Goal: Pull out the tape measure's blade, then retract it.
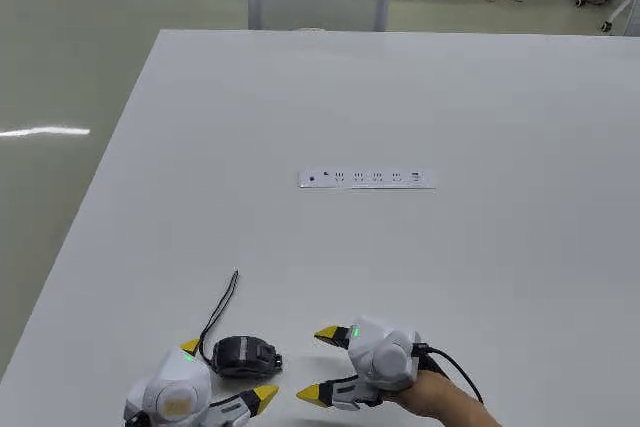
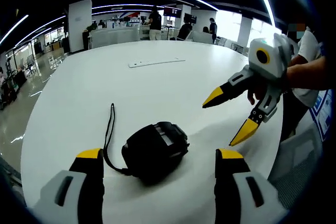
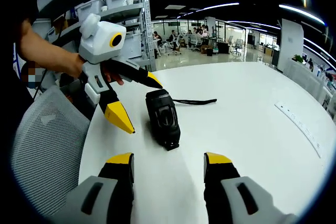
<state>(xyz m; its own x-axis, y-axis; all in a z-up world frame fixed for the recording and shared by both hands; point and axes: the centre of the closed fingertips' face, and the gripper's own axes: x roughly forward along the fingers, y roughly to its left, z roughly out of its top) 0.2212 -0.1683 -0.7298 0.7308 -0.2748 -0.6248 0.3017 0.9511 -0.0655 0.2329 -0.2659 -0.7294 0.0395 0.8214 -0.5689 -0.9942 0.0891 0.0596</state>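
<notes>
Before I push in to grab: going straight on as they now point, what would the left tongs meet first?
Most likely the black tape measure: it lies on the table straight ahead of the open left tongs, centred between their tips. Exact depth is unclear.

Both held low and close together, left gripper (image 1: 228,373) with jaws spread wide, right gripper (image 1: 317,364) with jaws parted, tips pointing toward the left one, bare hand (image 1: 432,399) gripping its rear
</notes>
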